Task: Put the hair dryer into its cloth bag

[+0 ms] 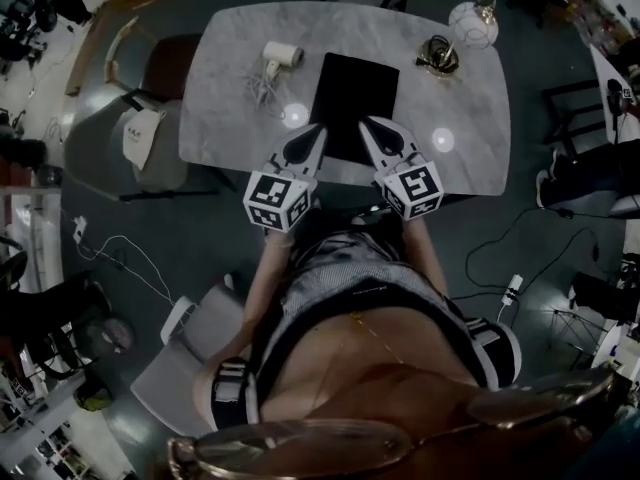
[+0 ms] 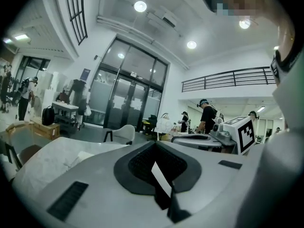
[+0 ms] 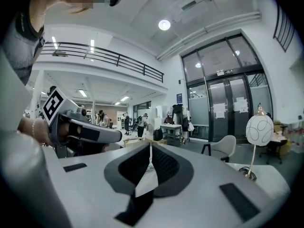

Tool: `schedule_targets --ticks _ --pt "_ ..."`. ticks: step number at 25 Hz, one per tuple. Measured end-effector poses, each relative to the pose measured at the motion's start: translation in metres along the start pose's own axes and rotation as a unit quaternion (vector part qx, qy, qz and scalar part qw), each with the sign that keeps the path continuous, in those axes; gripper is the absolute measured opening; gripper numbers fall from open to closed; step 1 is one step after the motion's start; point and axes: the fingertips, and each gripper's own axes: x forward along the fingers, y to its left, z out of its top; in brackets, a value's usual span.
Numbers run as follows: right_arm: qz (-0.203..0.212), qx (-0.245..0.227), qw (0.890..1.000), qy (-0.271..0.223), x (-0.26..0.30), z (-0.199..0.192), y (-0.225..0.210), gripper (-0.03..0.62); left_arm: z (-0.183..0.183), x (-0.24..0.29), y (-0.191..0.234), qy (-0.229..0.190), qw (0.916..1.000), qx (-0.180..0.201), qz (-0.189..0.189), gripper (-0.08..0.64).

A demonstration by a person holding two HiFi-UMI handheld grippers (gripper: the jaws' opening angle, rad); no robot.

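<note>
A white hair dryer (image 1: 283,56) lies at the far left of the marble table (image 1: 230,118), its cord (image 1: 262,89) bunched beside it. The flat black cloth bag (image 1: 352,93) rests in the table's middle. Both grippers hover side by side at the near edge, tips over the bag's near end. My left gripper (image 1: 317,131) (image 2: 155,144) is shut with nothing in it. My right gripper (image 1: 366,125) (image 3: 150,145) is likewise shut and empty. Each gripper view looks level across the room and shows the other gripper, not the dryer.
A round white lamp (image 1: 472,24) (image 3: 259,129) with a dark base (image 1: 437,56) stands at the table's far right. A chair (image 1: 150,118) sits left of the table, a white chair (image 3: 223,147) beyond it. Cables run on the floor (image 1: 520,238). People stand in the background.
</note>
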Motion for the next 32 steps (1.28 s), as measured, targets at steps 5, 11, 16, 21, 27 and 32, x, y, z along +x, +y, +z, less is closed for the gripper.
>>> schedule_targets --ticks 5,11,16,21,27,32 --pt "-0.040 -0.002 0.999 -0.003 0.012 0.000 -0.002 0.064 0.005 -0.006 0.022 -0.002 0.9996 0.008 -0.027 0.006" --pt "-0.082 -0.004 0.997 0.007 0.018 -0.005 0.001 0.064 -0.001 -0.005 0.039 0.008 0.9982 0.010 -0.059 0.006" --pt "-0.096 -0.023 0.994 0.038 0.011 -0.019 -0.005 0.063 -0.010 0.002 0.043 0.025 0.9969 0.014 -0.074 0.006" --pt "-0.086 -0.002 0.996 0.038 0.013 -0.022 -0.021 0.063 -0.012 0.020 0.047 0.037 0.9973 0.013 -0.062 0.006" --pt "-0.060 -0.004 0.997 0.045 0.016 -0.017 -0.051 0.063 -0.007 0.054 0.039 0.045 0.9980 -0.004 -0.044 0.006" --pt "-0.038 -0.009 0.998 0.053 0.017 -0.021 -0.079 0.063 -0.005 0.076 0.039 0.056 0.9981 0.003 -0.025 0.006"
